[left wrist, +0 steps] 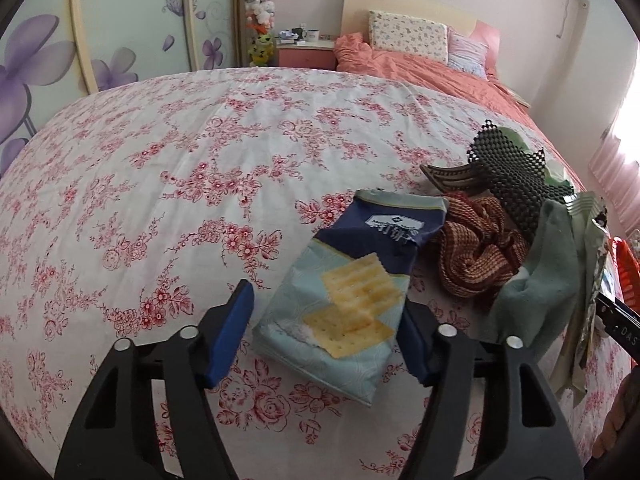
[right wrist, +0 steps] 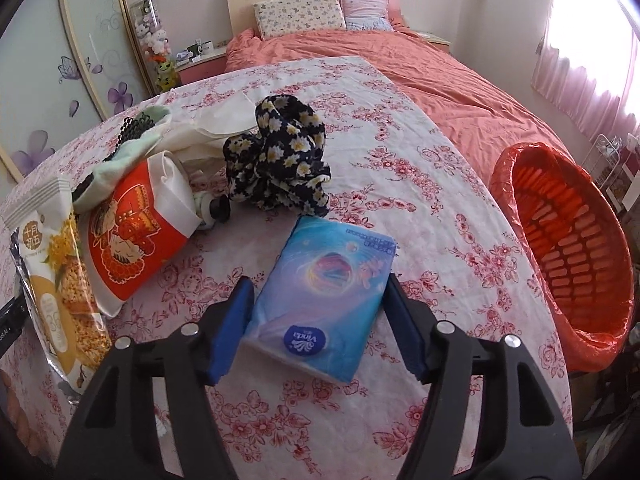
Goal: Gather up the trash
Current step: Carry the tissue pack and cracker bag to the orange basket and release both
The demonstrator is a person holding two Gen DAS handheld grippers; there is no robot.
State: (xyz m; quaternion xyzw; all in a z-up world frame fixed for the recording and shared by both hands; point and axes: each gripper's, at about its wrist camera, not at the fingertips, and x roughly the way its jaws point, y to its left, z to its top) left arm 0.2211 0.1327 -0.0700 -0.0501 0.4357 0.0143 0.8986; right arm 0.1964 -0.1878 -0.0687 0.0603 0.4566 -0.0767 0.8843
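In the left wrist view a blue cracker wrapper [left wrist: 344,292] lies on the floral cloth between the fingers of my left gripper [left wrist: 326,334]; the jaws are open around its near end. In the right wrist view a blue Vinda tissue pack [right wrist: 324,300] lies between the fingers of my right gripper [right wrist: 320,330], jaws open and close to its sides. A yellow snack bag [right wrist: 60,280] lies at the left. An orange bin [right wrist: 568,248] lined with a red bag stands off the table's right edge.
A red-and-white bag [right wrist: 136,224], a daisy-print cloth [right wrist: 280,156], a brown striped cloth [left wrist: 476,248], a black mesh mat [left wrist: 508,172] and a green cloth [left wrist: 540,284] lie on the table. A bed with a pink cover [right wrist: 420,64] stands behind.
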